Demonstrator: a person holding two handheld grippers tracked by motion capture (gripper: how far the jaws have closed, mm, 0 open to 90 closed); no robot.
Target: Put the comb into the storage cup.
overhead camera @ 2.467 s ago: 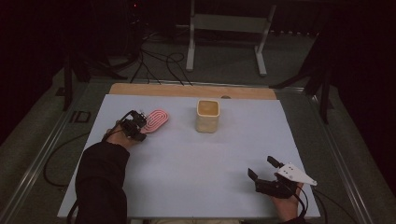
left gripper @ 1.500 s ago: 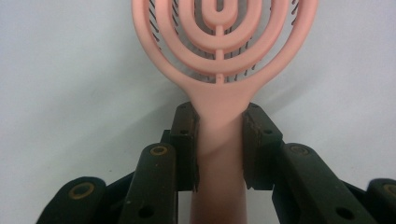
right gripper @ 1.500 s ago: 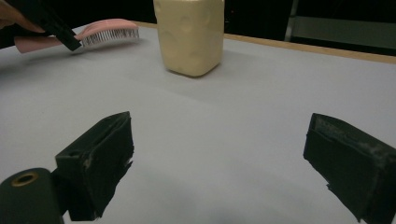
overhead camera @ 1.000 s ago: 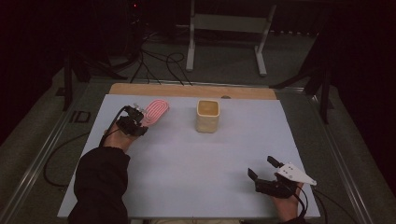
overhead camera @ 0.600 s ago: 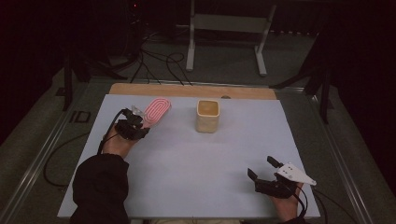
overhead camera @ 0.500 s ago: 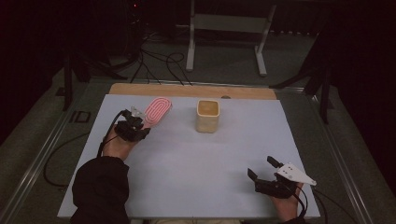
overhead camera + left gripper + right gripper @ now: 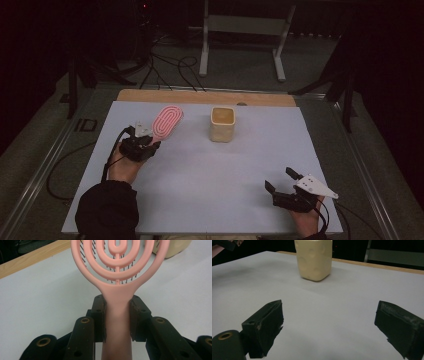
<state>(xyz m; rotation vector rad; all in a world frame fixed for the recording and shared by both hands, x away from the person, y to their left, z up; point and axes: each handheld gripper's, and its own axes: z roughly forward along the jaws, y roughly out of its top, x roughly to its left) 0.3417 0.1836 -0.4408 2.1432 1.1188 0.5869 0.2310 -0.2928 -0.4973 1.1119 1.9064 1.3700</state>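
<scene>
My left gripper (image 7: 145, 140) is shut on the handle of a pink oval hairbrush (image 7: 167, 122), whose ringed head points toward the table's far side. In the left gripper view both pads press the sides of the hairbrush handle (image 7: 117, 315), with the bristled head above them. A cream square cup (image 7: 222, 123) stands upright right of the brush, apart from it. My right gripper (image 7: 280, 181) rests low at the near right of the table, jaws wide open with nothing between them. In the right gripper view the cup (image 7: 314, 258) stands ahead of the right gripper (image 7: 329, 322).
The white tabletop (image 7: 210, 175) has a wooden strip (image 7: 205, 97) along its far edge. Cables (image 7: 165, 65) and a metal stand (image 7: 245, 30) lie on the dark floor beyond. A cable (image 7: 107, 160) trails from the left gripper.
My left gripper has lifted the hairbrush slightly and carried it right and toward the far edge, nearer the cup. The right gripper has stayed still.
</scene>
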